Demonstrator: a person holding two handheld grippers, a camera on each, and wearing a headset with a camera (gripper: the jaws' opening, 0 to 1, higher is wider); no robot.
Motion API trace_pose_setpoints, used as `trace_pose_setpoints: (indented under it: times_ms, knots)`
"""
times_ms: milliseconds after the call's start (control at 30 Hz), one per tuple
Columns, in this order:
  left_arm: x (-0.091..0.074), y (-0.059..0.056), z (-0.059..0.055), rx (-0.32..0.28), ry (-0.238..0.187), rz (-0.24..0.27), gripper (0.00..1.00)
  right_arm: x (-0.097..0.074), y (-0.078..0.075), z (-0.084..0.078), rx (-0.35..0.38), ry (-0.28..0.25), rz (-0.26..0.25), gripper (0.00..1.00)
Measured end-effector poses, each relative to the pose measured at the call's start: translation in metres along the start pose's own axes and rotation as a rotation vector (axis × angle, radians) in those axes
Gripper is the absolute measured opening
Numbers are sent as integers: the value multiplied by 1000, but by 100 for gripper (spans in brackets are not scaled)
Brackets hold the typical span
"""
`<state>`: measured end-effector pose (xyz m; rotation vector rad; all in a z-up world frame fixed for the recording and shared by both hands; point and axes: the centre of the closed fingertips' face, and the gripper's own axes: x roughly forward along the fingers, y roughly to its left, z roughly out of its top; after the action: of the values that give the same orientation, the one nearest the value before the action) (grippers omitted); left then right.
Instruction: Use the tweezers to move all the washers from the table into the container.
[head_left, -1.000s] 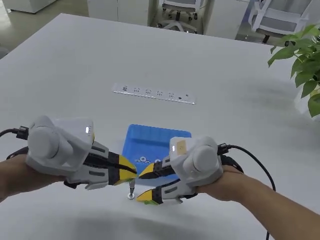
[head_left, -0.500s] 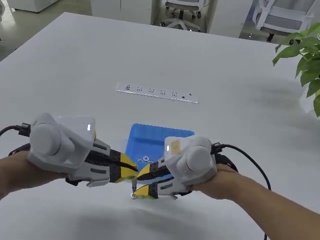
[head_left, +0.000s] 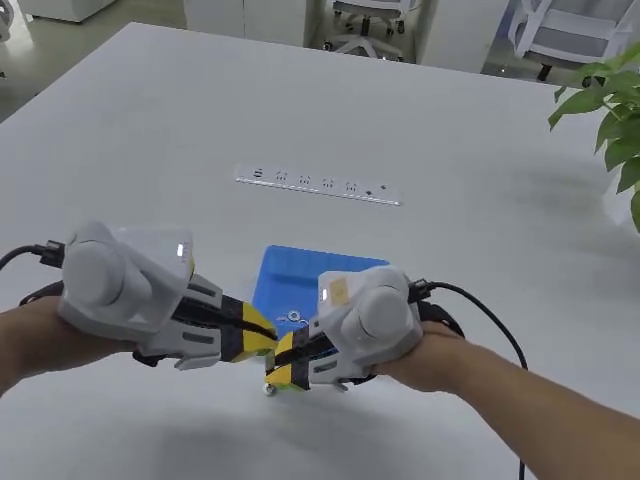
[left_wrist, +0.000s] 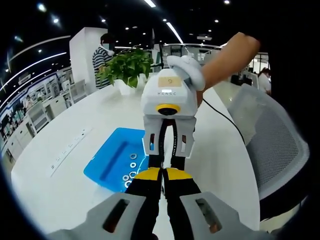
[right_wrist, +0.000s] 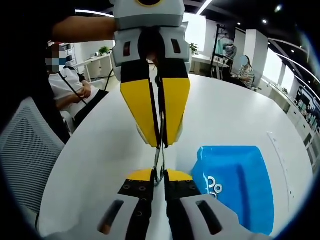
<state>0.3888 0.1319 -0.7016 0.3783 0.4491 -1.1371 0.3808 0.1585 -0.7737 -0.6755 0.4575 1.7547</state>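
Blurred lettering (left_wrist: 170, 93) on right claw (left_wrist: 162, 161)

Two tools (head_left: 266, 338) (head_left: 278, 368), one tweezers (right_wrist: 158, 162), one container (head_left: 310, 270) (washers (left_wrist: 133, 156) uncountable).

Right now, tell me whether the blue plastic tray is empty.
No, several small metal washers lie inside the blue plastic tray.

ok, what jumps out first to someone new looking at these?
The left gripper and right gripper meet tip to tip at the near edge of the white table, both shut on thin metal tweezers between them. Just behind sits a blue plastic tray holding small metal washers. One washer lies on the table under the tips.
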Motion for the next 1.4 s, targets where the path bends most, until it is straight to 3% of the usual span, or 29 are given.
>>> trace_pose_setpoints:
  times_ms: [367,567,1067,1400]
  knots:
    - [-1,1,-2,-14,8,9,6,0,-1,1,10,0,-13,8]
    - [-2,1,0,-19,2,21,11,-1,-1,1,6,3,-15,8]
    - [-9,-3,9,-87,-50,61,39,-17,-5,13,-16,-7,-30,8]
    - [-16,-10,7,-158,-72,101,58,-32,-9,28,-41,-18,-48,9]
